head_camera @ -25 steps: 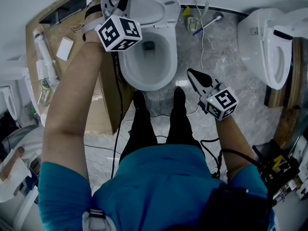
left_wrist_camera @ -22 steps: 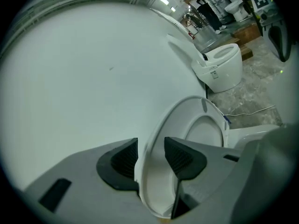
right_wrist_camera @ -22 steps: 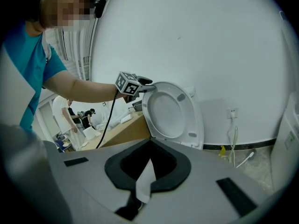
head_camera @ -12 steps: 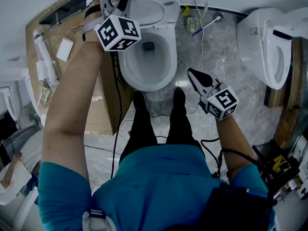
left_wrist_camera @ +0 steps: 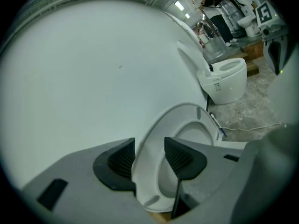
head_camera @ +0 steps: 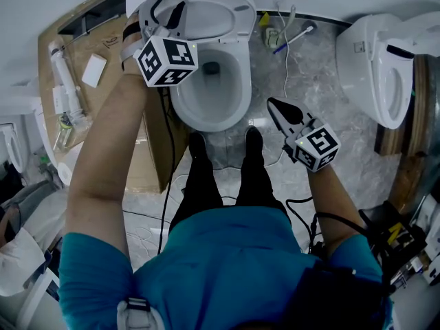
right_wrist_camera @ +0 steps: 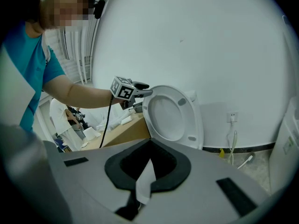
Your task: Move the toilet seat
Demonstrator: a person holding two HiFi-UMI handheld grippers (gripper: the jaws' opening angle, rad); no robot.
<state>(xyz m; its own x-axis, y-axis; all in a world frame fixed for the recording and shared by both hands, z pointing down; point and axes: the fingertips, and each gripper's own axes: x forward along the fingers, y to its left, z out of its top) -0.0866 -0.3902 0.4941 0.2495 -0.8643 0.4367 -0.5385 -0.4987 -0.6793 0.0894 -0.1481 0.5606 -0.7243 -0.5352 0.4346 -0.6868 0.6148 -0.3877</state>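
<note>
Rolling your left gripper (head_camera: 167,9), clamped on the toilet seat (head_camera: 237,18) rim, has seemingly begun tipping it down; right gripper (head_camera: 276,108) hangs closed, empty.

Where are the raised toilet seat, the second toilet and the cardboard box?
toilet seat (right_wrist_camera: 193,120): right gripper view, ring's right side.
second toilet (head_camera: 361,60): head view, bowl's outer wall.
cardboard box (head_camera: 155,160): head view, brown side wall.

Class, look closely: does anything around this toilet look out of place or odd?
Yes. A second toilet stands by wooden boards at the right, a loose white cable trails over the floor behind the toilet, and a cardboard box crowds its left side.
</note>
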